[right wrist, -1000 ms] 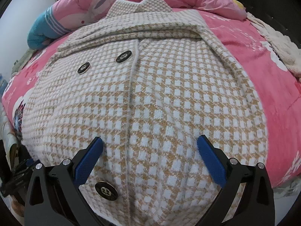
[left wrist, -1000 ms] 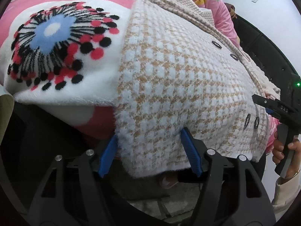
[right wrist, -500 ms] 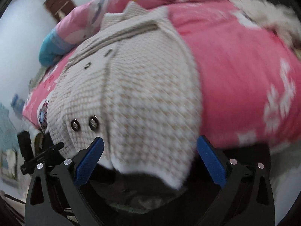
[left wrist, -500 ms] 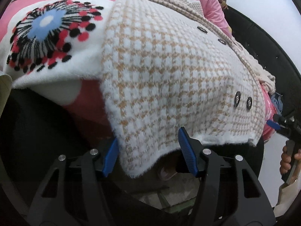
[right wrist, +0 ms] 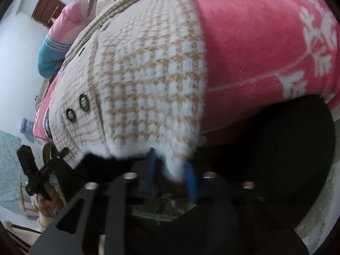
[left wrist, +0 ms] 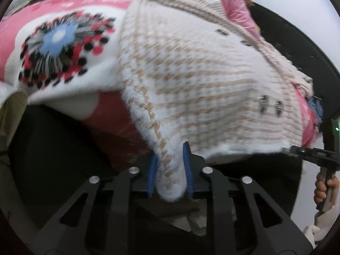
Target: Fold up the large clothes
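Observation:
A fuzzy white-and-tan houndstooth coat [left wrist: 197, 68] with dark buttons lies face up on a pink bed, its hem hanging over the near edge. My left gripper [left wrist: 170, 167] is shut on the hem's left corner. My right gripper [right wrist: 172, 170] is shut on the hem's right corner; the coat [right wrist: 148, 74] spreads away from it. Each gripper shows in the other's view, the right one [left wrist: 310, 153] at the far right, the left one [right wrist: 42, 165] at the lower left.
A pink blanket [right wrist: 265, 42] covers the bed. A white patch with a blue, red and black flower [left wrist: 59, 46] lies left of the coat. A pink quilt [left wrist: 233, 0] and a blue-sleeved item [right wrist: 48, 57] sit at the head. The dark bed frame [right wrist: 276, 138] drops below the hem.
Both grippers dropped to the bed's near edge and closed on the coat's hem corners. One second ago both were open over the coat.

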